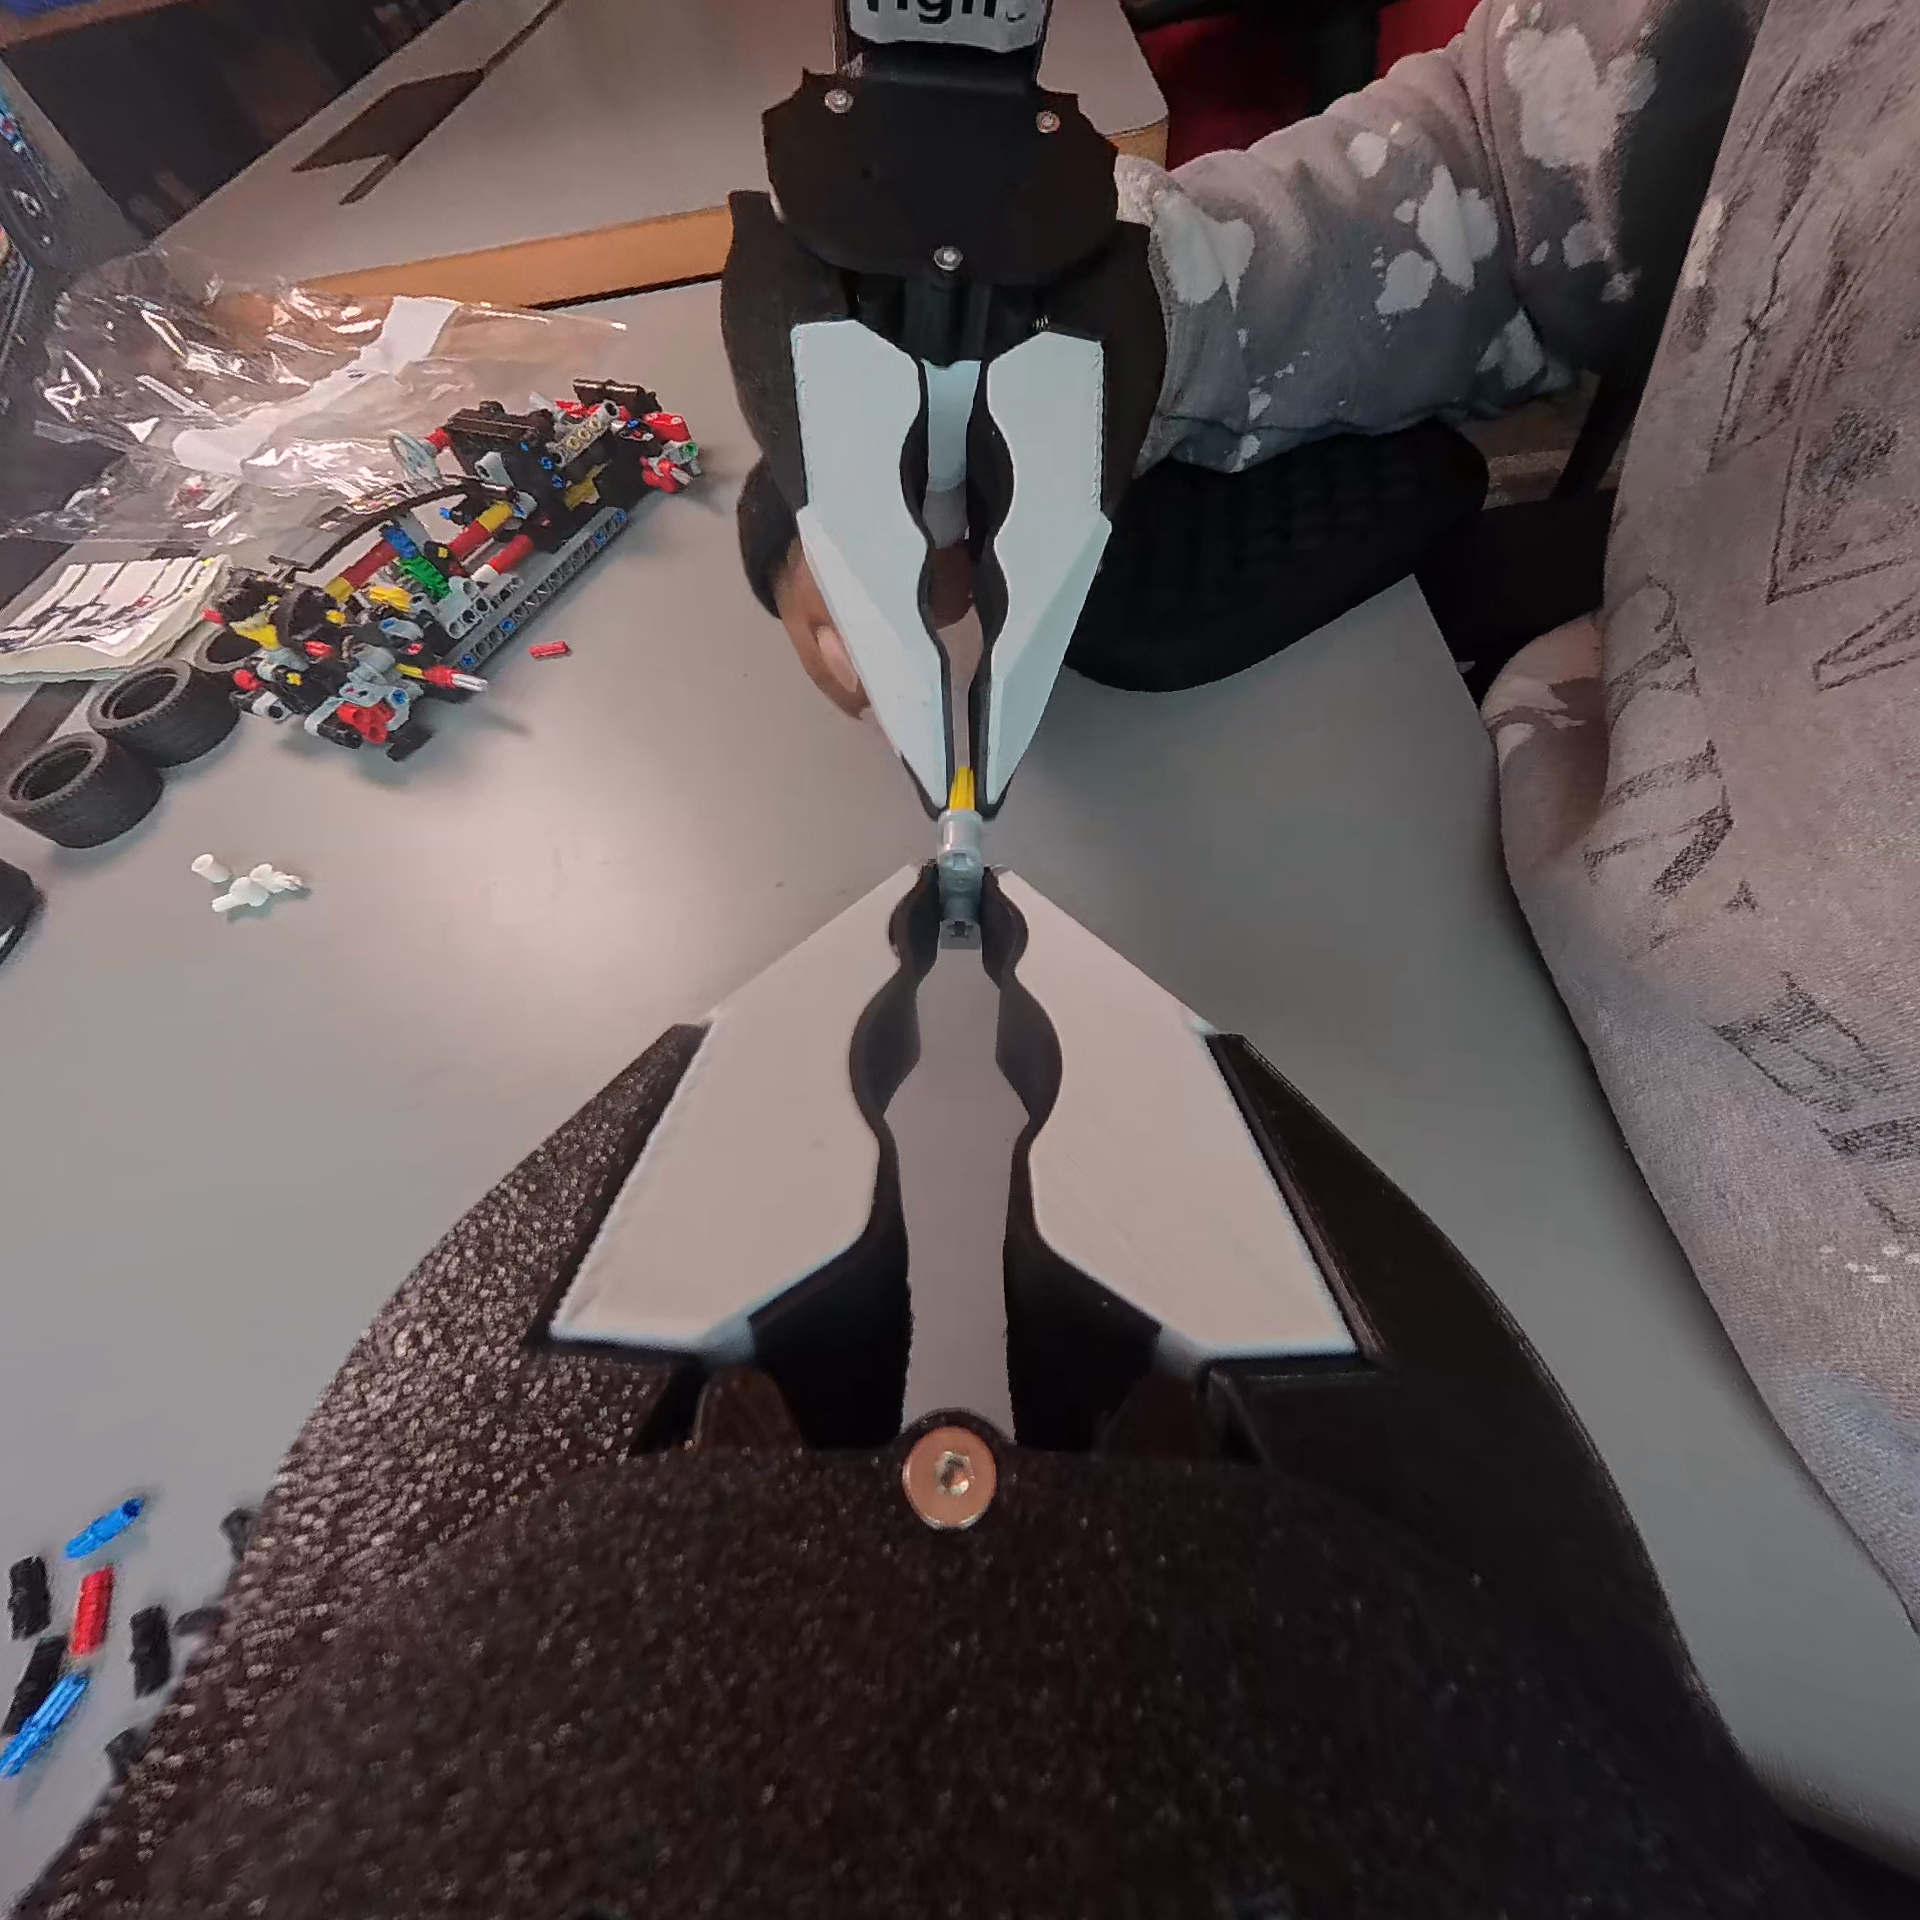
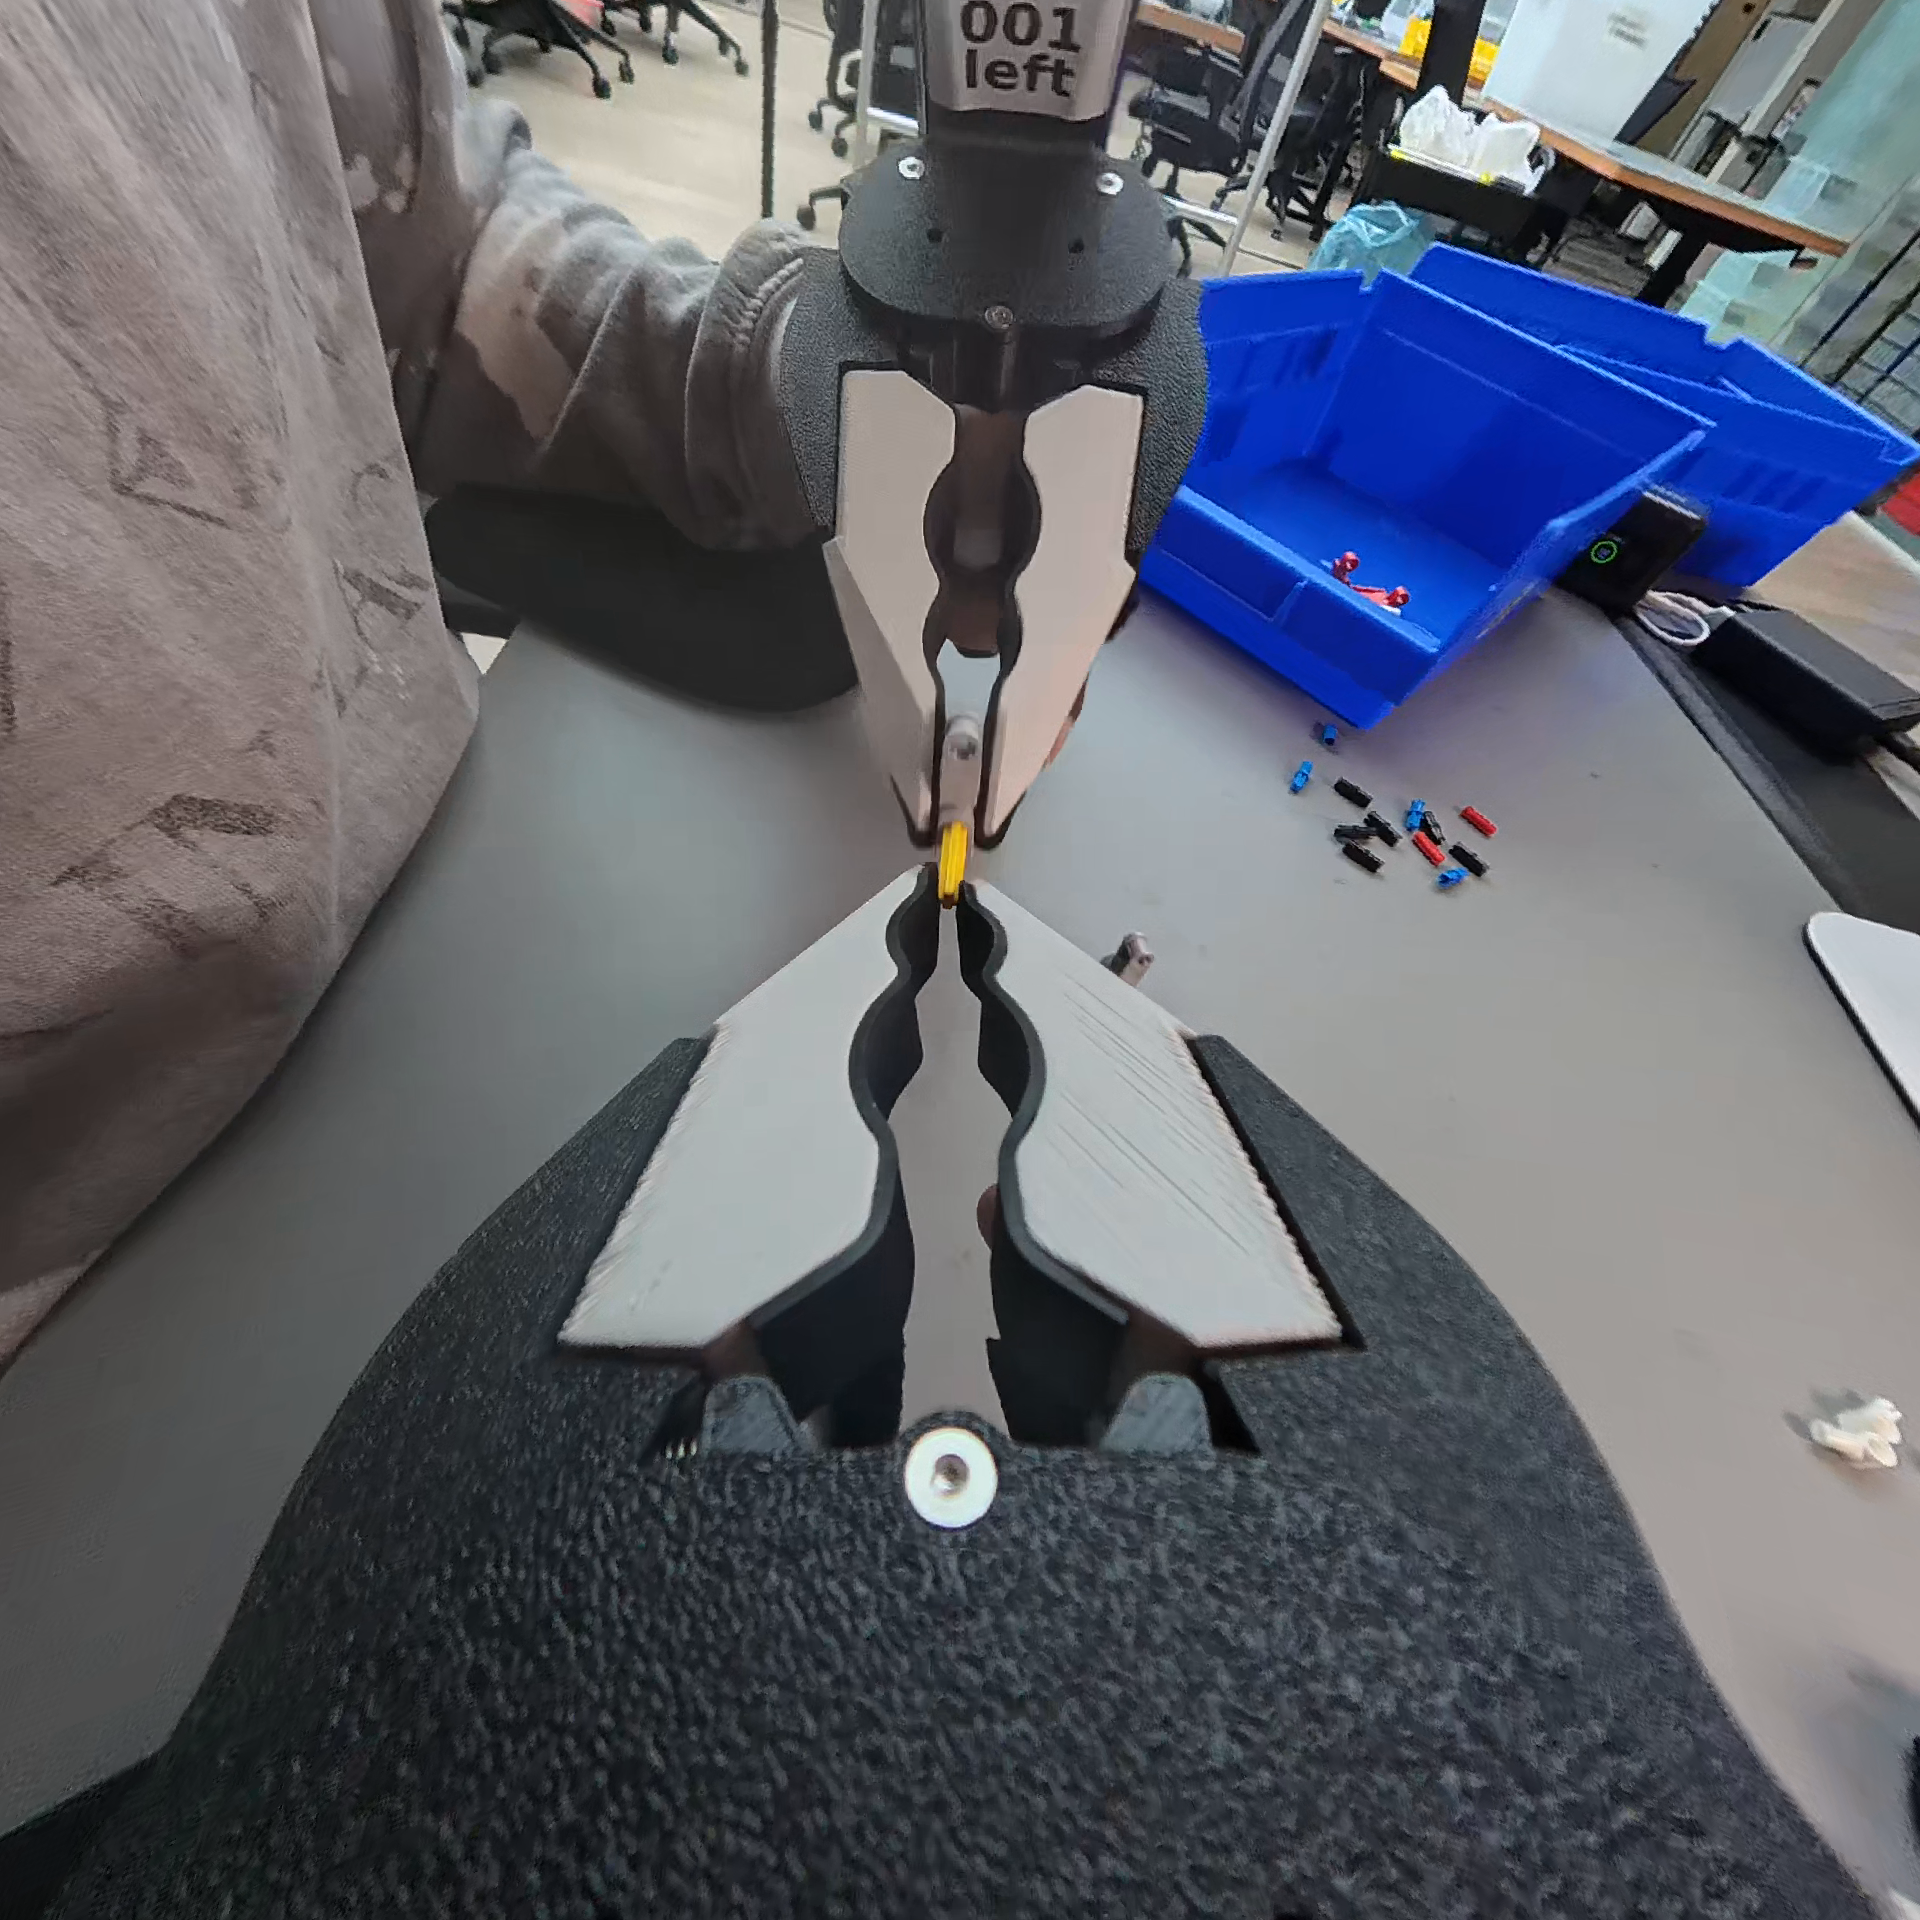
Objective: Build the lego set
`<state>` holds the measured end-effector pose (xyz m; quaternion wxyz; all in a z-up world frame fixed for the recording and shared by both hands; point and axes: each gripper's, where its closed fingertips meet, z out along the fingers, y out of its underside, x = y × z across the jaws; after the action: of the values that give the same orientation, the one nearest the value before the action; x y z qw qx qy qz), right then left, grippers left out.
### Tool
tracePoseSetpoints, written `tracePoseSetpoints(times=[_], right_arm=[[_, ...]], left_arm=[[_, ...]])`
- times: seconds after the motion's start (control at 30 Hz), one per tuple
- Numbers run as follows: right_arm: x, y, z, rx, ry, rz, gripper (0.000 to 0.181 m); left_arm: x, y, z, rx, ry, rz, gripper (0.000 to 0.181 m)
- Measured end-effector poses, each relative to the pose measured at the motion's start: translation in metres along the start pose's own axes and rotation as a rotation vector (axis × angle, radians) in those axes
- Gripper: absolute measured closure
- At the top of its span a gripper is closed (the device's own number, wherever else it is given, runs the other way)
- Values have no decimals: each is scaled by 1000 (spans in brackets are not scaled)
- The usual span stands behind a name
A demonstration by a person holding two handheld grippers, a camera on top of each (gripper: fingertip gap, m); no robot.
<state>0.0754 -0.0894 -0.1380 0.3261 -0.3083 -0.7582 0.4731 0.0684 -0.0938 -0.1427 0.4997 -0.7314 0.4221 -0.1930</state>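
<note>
Grey ribbed connector (image 1: 958, 878) in left tool (image 1: 957, 894) meets right tool's (image 2: 948, 891) yellow axle (image 2: 950, 875)

Right gripper (image 2: 948, 896) pinches yellow axle (image 2: 950, 871) tip-to-tip w/ left gripper (image 2: 954, 821) clamping grey connector (image 2: 960, 764), above grey table (image 2: 1351, 1039); blue bin (image 2: 1382, 499) behind.

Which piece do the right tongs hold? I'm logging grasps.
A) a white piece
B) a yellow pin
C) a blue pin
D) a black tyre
B: the right tongs are shut on the yellow pin, pushing it into the grey connector held by the left tongs.
</note>
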Motion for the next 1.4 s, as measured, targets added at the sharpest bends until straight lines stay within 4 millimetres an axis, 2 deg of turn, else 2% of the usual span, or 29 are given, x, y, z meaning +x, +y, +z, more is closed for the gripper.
tracePoseSetpoints(times=[0.07,0.13,0.23,0.33,0.43,0.53,0.63,0.7,0.8,0.87,0.97,1.03,1.13,1.17,1.23,1.3,1.4], right_arm=[[12,3,-18,35,31,63,181],[14,12,-19,19,43,70,181],[15,18,-13,-14,35,68,181],[32,38,-21,-96,115,67,180],[50,61,-30,-210,220,49,180],[56,74,-35,-268,259,38,179],[54,76,-34,-265,250,51,179],[54,79,-33,-273,251,46,179],[52,78,-32,-262,244,50,179],[52,76,-32,-252,247,51,179],[51,72,-32,-220,241,63,179],[49,67,-30,-194,224,79,179],[44,62,-22,-176,196,91,179],[42,62,-20,-181,190,86,179],[39,57,-15,-170,184,72,179],[34,44,-10,-112,167,75,179],[26,22,-4,-32,146,38,179]], left_arm=[[-15,7,-19,25,-42,-50,176],[-20,11,-23,30,-52,-84,176],[-16,17,-9,-28,-25,-72,175],[-15,46,9,-158,-37,-80,175],[-11,66,27,-278,-23,-74,175],[-9,67,38,-305,3,-60,175],[-11,69,40,-309,14,-82,174],[-12,71,38,-316,4,-88,166],[-13,58,28,-236,14,-137,160],[-20,48,14,-165,-3,-181,159],[-41,38,-10,-59,-76,-267,158],[-55,44,-16,-52,-137,-323,160],[-57,62,-5,-166,-165,-307,154],[-58,62,-1,-183,-190,-267,154],[-53,44,4,-134,-192,-182,155],[-41,22,12,-67,-142,-154,157],[-22,8,22,-25,-60,-152,158]])
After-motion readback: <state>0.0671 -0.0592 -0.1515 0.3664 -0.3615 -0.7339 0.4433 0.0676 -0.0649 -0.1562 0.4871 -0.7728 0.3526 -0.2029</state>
